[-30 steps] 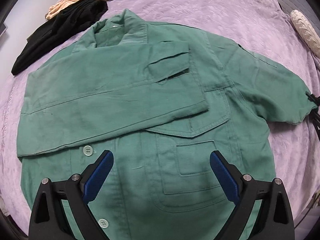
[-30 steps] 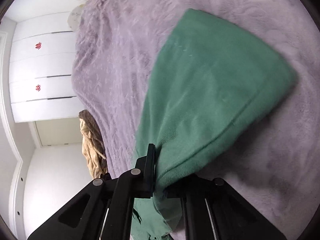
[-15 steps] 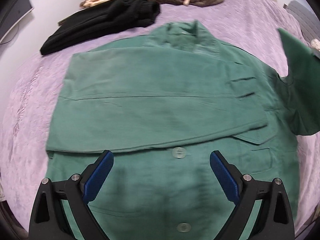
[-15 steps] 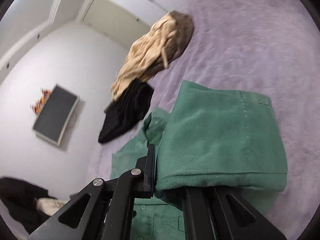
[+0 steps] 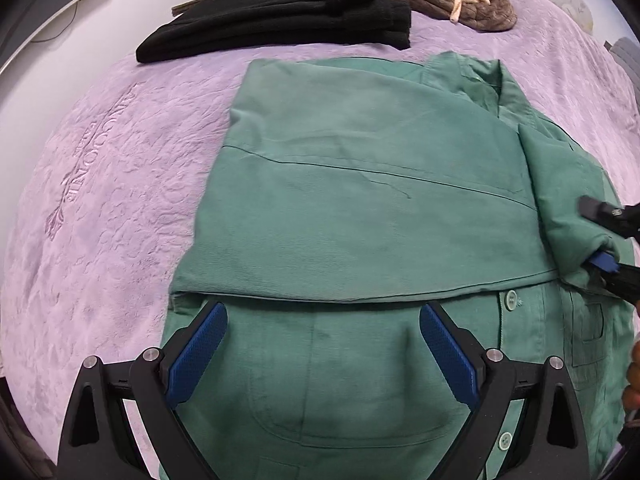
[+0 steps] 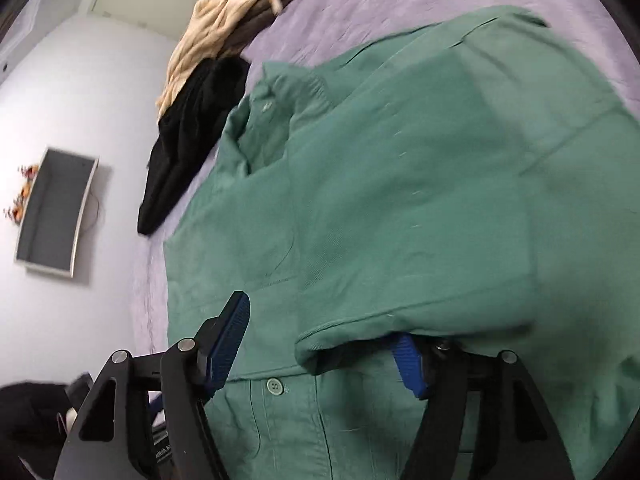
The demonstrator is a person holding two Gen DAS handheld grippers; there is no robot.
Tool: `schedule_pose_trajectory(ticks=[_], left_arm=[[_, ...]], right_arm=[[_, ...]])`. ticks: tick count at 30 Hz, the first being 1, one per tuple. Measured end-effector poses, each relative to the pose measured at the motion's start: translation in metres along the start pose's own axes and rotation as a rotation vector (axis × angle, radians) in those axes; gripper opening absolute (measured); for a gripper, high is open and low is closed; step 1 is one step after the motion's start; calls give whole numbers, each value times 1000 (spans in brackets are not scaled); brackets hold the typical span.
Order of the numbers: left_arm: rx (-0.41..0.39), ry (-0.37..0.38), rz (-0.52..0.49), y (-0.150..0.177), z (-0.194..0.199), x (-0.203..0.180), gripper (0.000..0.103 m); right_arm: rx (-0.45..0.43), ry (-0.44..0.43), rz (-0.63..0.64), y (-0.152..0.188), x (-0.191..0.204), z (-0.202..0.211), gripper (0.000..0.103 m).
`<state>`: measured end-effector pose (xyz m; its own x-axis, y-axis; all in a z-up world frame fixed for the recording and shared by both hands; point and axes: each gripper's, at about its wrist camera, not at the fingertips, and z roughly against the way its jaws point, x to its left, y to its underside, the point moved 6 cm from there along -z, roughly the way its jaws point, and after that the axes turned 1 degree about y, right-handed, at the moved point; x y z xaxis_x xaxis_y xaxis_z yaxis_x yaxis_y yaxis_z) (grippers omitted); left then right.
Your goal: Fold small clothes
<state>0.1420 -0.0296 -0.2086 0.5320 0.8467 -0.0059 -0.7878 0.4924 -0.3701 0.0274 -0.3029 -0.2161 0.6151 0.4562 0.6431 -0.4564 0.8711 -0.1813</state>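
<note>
The green jacket is spread on the bed, one sleeve already folded across. The second sleeve is being released by the right hand-held gripper, its jaws opening; it should be laid flat before withdrawal. The left hand-held gripper is held apart, empty.

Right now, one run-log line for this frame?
stage: second sleeve laid across green jacket | right tongs: opening, sleeve cuff draped between them | left tongs: open, empty, over hem | surface: purple bedspread
</note>
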Motion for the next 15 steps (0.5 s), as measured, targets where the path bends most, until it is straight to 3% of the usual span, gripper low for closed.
schedule_pose_trajectory(ticks=[1,2,3,4,6,9,12,15], left_arm=[[-1,3,10,0,0,2,98],[-2,4,20,-1,0,5,98],[-4,7,28,-2,1,7,98],[-7,7,35,-3,3,10,98],[-17,9,49,-5,6,16,98],[-40,11,78,-7,12,29,98],[-50,-9,113,-7,13,45,98],[-36,-26,149,-6,10,59,98]], right_arm=[[-28,4,-52,-6,-8,7,71],[-55,5,-114,-12,-16,12,62],[-76,12,-148,-18,-20,14,47],[-89,30,-154,-25,-21,16,18],[-114,59,-34,-34,2,16,17],[-103,127,301,-23,67,7,17],[-1,169,562,12,119,-30,17],[124,232,701,50,131,-72,23]])
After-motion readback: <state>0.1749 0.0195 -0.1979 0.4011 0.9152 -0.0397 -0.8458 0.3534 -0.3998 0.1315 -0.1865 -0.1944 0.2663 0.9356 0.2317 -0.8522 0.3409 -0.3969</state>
